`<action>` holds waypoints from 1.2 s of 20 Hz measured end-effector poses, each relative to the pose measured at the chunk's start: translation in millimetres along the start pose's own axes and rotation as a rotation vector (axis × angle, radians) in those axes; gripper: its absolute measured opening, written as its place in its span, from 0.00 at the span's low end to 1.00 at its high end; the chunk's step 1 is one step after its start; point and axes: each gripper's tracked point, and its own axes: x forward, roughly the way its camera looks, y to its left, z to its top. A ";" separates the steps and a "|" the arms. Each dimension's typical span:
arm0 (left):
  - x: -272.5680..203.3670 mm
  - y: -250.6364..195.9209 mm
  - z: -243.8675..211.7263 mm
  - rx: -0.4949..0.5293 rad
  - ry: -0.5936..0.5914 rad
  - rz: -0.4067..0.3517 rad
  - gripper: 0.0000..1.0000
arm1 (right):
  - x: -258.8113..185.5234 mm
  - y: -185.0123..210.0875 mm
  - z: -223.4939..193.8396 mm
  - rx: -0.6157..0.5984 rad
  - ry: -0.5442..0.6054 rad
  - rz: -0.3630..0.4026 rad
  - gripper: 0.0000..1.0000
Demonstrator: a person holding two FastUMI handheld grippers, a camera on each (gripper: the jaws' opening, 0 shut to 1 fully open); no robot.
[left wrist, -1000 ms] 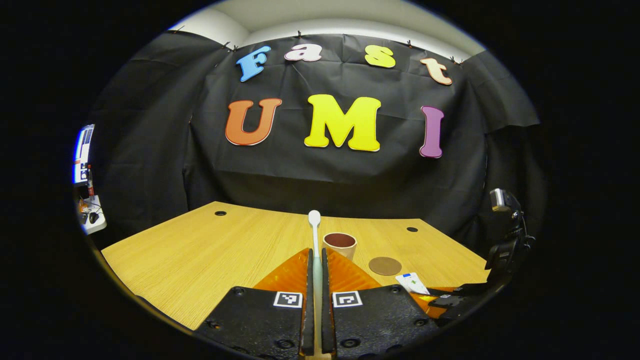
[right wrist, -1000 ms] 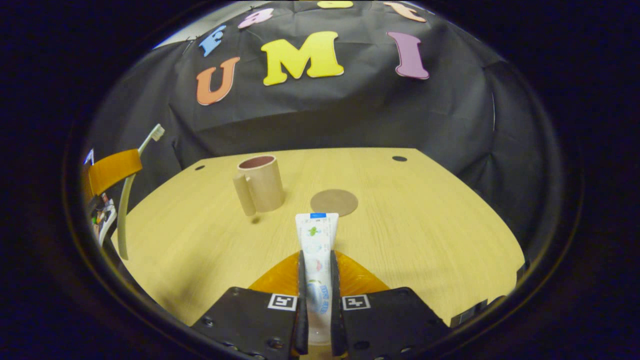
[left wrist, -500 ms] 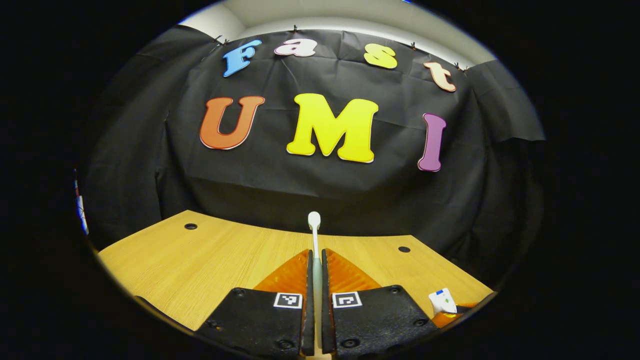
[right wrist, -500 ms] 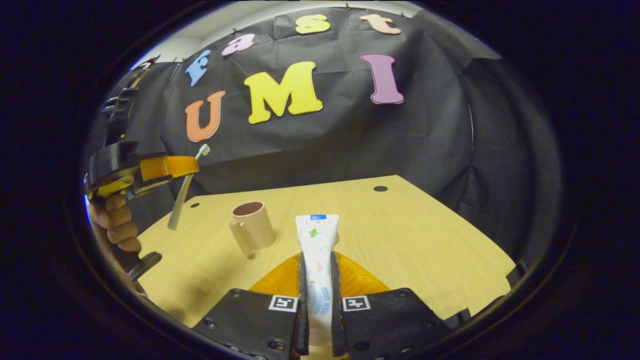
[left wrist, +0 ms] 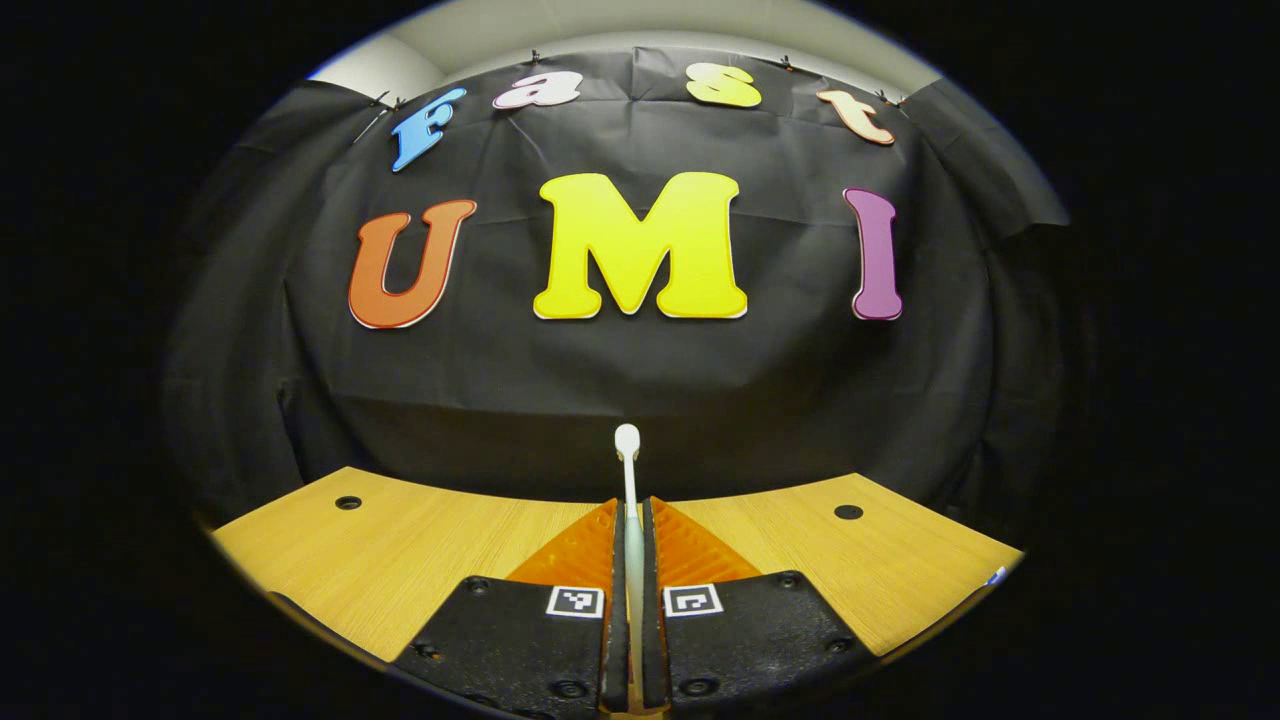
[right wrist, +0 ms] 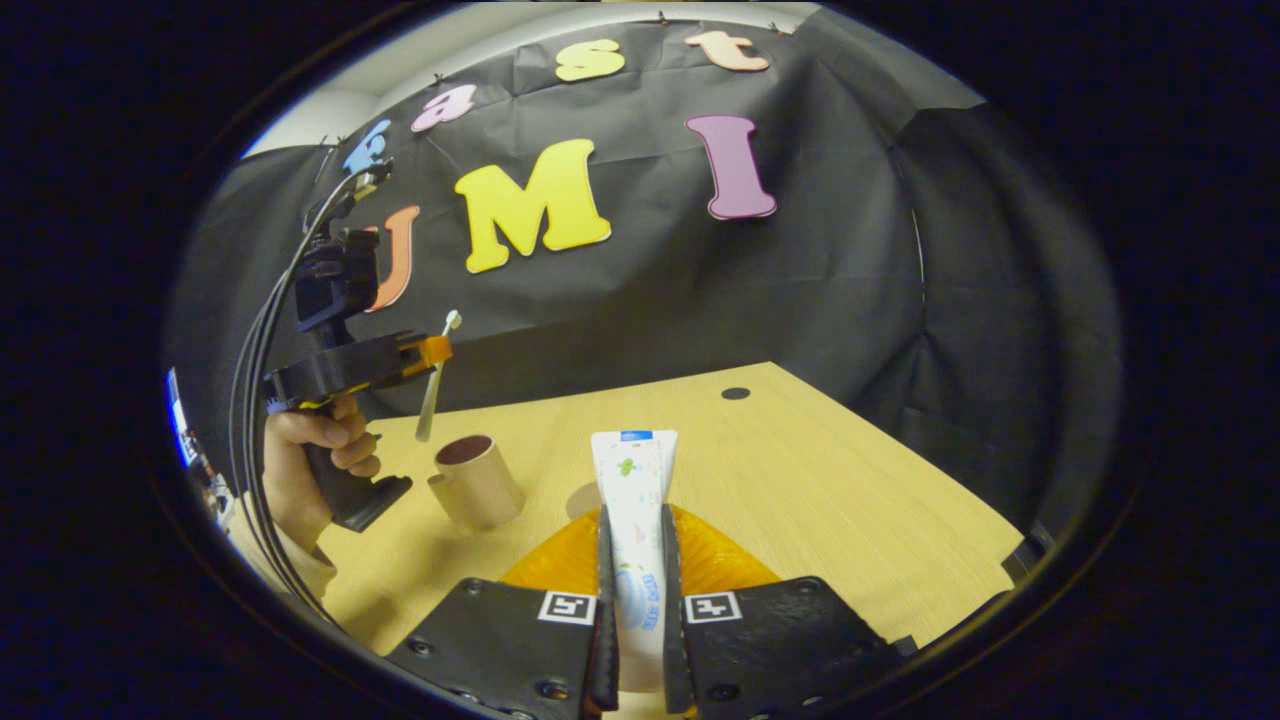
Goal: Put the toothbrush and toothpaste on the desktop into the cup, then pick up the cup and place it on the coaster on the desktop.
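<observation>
L gripper: jaws clenched on the toothbrush, handle pinched between both fingers. In the left gripper view the brush runs straight out along the finger axis, head end up and away against the black booth wall, above the far edge of the desktop.

From the right gripper view the L gripper sits off to the left, raised above the desktop, held by a hand on its grip, cables looping off the back. Toothbrush there hangs tilted, bristle head up top, lower handle end pointing down toward the cup. Handle tip is above and just left of the cup mouth, not inside it, no contact I can see.

R gripper: jaws clenched on the toothpaste, both fingers pressing the tube sides. Tube sticks forward along the fingers, flat crimped end farthest out, held off the desktop.

Cup: upright on the desktop, left-centre of the right gripper view, near its near-left part, handle facing the near-left. Inside looks dark; nothing in it as far as I can tell.

Coaster: partly hidden behind the toothpaste tube, only a sliver showing on the tube's left, right of the cup and apart from it.
</observation>
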 end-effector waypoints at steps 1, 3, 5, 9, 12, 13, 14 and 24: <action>0.4 -1.2 -1.6 -0.010 0.002 -0.001 0.08 | -0.6 -2.0 1.5 -0.003 -0.005 -0.004 0.18; -0.1 -1.3 -1.5 -0.022 0.004 0.003 0.08 | 1.3 -8.1 7.0 0.005 -0.015 -0.018 0.18; -2.0 -0.1 1.2 -0.018 0.003 0.006 0.09 | 1.2 -6.6 4.9 0.004 -0.016 -0.017 0.18; -2.2 2.3 -1.3 -0.004 0.012 0.004 0.11 | 1.2 -1.5 -0.1 -0.009 -0.004 -0.008 0.18; -3.4 6.3 -5.7 -0.017 0.025 0.006 0.11 | 2.7 -1.1 -4.0 -0.018 0.007 -0.010 0.18; -3.7 6.8 -7.2 -0.017 0.027 0.010 0.11 | 2.5 -1.7 -4.0 -0.016 0.009 -0.011 0.18; -4.0 9.2 -6.9 -0.017 0.027 0.015 0.11 | 2.9 -2.8 -4.7 -0.015 0.010 -0.012 0.18; -27.2 -9.8 -14.7 0.031 0.105 -0.091 1.00 | 9.1 3.6 -9.6 -0.022 0.018 -0.005 0.18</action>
